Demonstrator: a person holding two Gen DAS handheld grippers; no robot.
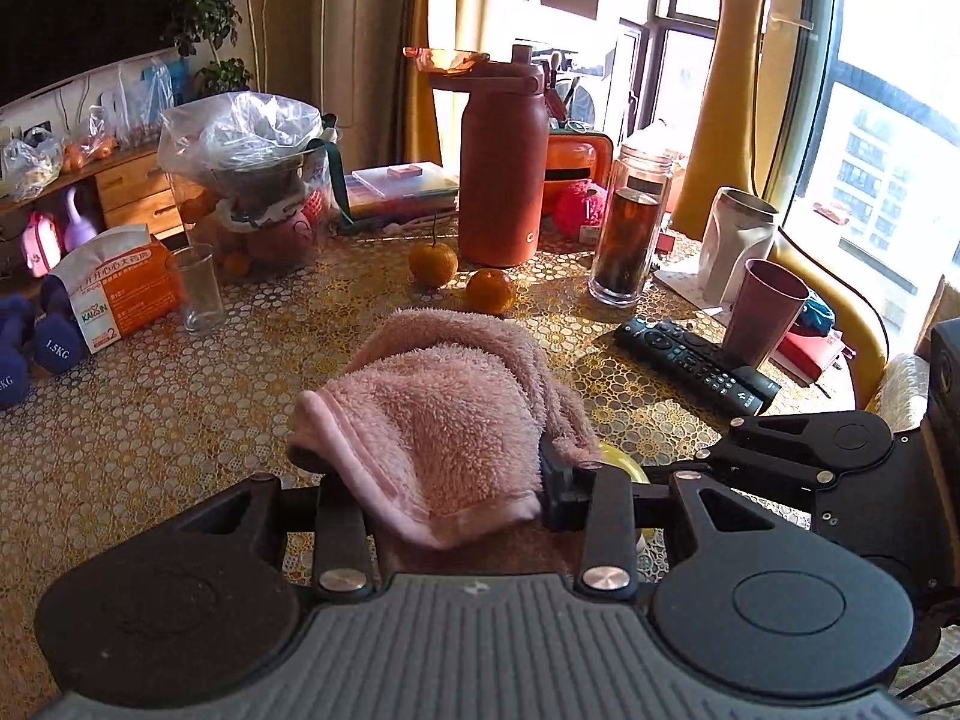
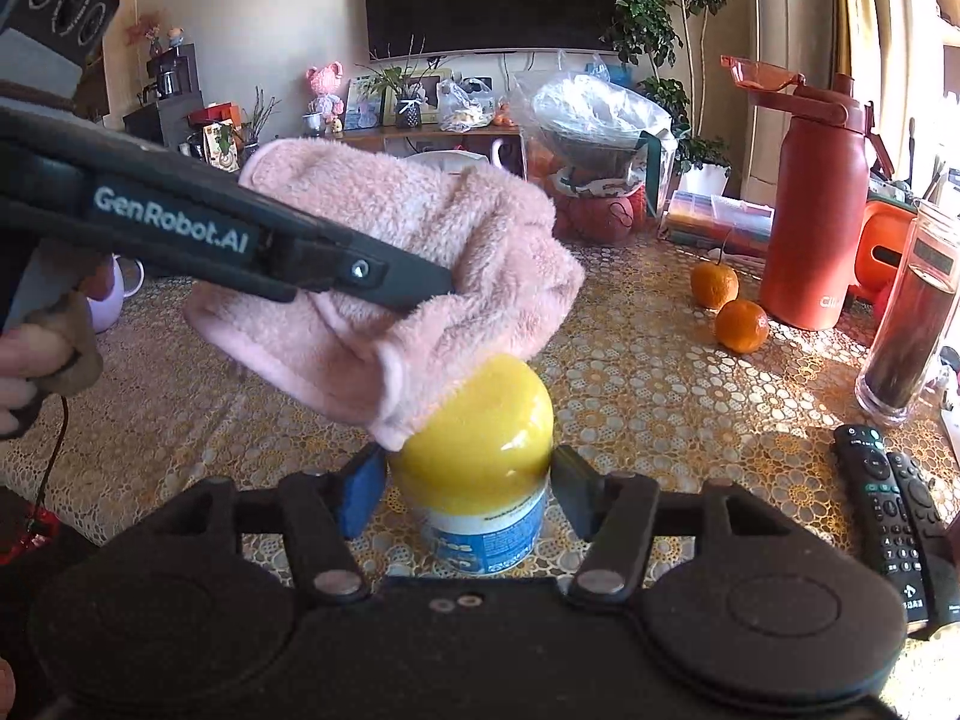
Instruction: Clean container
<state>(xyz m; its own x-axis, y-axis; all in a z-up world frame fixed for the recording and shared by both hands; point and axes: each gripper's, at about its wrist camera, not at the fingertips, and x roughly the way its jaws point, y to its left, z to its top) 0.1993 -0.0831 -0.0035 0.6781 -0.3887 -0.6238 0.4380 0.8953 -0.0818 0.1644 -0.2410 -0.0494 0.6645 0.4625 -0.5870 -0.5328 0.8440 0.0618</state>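
Container (image 2: 474, 462) upright on the patterned tablecloth (image 2: 648, 396), yellow lid on top, white and blue label below. Right gripper (image 2: 471, 483) clamped on it, one pad pressed to each side just under the lid. Left gripper (image 2: 420, 294) reaching in from the left of the right wrist view, jaws closed tight on a fluffy pink cloth (image 2: 432, 252). Cloth bunched and draped over the lid, its lower hem touching the lid's upper left side. From the left wrist view, same cloth (image 1: 438, 420) filling the space between the fingers, only a sliver of yellow lid (image 1: 624, 468) showing at its right edge, right gripper (image 1: 780, 462) coming in from the right. Two oranges (image 2: 729, 306) beyond the container, near a tall red flask (image 2: 819, 210). Glass jar of dark liquid (image 2: 912, 312) at the right, two black remotes (image 2: 900, 516) lying side by side near it. Part of a hand (image 2: 24, 360) on the left gripper's handle at the left edge.
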